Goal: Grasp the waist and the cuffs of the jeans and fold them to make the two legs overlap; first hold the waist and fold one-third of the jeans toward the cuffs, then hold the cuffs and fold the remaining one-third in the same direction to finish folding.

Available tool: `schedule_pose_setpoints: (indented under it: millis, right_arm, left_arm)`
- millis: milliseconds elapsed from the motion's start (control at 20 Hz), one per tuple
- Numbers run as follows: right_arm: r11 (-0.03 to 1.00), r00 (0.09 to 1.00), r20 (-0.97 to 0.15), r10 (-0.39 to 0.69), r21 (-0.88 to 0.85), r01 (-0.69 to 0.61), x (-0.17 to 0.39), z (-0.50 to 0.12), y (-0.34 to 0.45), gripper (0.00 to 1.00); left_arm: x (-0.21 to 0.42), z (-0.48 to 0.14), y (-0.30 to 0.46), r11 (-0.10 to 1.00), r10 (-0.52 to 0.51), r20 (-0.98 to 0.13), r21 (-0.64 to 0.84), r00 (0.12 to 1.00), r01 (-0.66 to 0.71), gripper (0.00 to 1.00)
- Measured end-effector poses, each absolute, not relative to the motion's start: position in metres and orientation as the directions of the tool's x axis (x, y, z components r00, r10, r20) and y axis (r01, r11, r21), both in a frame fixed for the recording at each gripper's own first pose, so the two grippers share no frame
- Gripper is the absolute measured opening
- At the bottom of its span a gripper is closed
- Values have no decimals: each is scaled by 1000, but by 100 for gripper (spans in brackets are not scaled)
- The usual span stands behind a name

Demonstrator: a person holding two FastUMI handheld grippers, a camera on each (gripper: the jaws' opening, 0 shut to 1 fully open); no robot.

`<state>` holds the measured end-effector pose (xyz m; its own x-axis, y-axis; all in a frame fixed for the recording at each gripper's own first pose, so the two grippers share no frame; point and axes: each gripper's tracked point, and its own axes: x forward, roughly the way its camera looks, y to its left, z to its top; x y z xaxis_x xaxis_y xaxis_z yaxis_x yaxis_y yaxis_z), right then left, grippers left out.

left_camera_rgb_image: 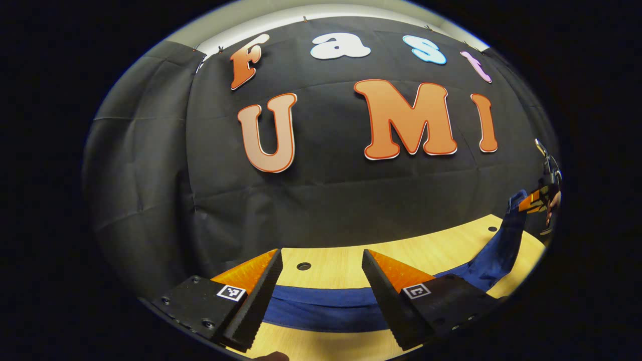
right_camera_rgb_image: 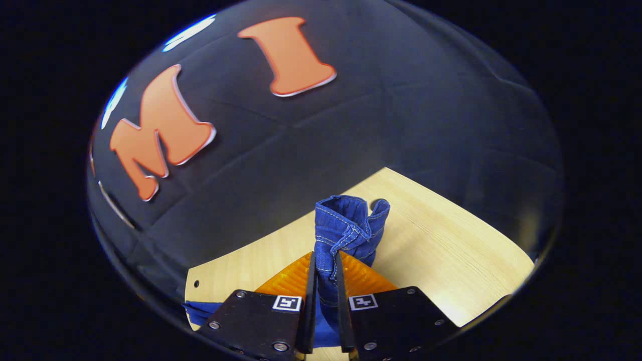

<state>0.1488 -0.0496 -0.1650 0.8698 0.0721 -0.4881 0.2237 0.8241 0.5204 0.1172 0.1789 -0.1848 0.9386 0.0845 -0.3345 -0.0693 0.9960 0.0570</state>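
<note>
My right gripper (right_camera_rgb_image: pixel 325 273) clamps jeans (right_camera_rgb_image: pixel 346 225) hem; left gripper (left_camera_rgb_image: pixel 321 291) spread wide, empty. Denim soft, heavy, droops; I'd pinch stitched edges.

Your jeans (left_camera_rgb_image: pixel 321 306) are dark blue denim with pale stitching. One stretch lies flat across the wooden table, while the far end rises off the surface. In the right gripper view, a bunched, hemmed end (right_camera_rgb_image: pixel 346 230) stands upright, folds crumpled together.

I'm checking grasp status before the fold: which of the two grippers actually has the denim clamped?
The right gripper: its fingers are pinched together on a bunched edge of the blue denim jeans. The left gripper is spread open above the jeans.
</note>
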Motion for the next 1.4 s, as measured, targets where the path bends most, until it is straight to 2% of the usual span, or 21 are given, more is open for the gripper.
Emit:
schedule_pose_setpoints:
  millis: [300, 450, 750, 1100, 1300, 1400]
  right_arm:
    - [861, 898, -394, 194, 508, 37, 146, -107, 35, 20]
    - [856, 882, -370, 293, 512, -70, 143, -86, 77, 20]
    - [843, 820, -393, 415, 505, -185, 135, -106, 189, 20]
    - [844, 689, -536, 488, 491, -215, 98, -201, 288, 20]
    - [849, 598, -624, 503, 484, -211, 76, -243, 321, 20]
    - [839, 545, -650, 530, 497, -222, 58, -253, 330, 43]
  left_arm:
    - [114, -200, 216, 991, 131, -365, 62, 922, -117, 98]
    - [113, -215, 242, 982, 187, -398, 90, 898, -164, 98]
    - [115, -256, 270, 978, 177, -497, -10, 850, -210, 98]
    - [100, -349, 269, 887, 49, -734, -280, 677, -367, 99]
    - [87, -380, 247, 668, -138, -804, -507, 578, -545, 98]
    - [84, -391, 240, 582, -196, -824, -534, 532, -614, 98]
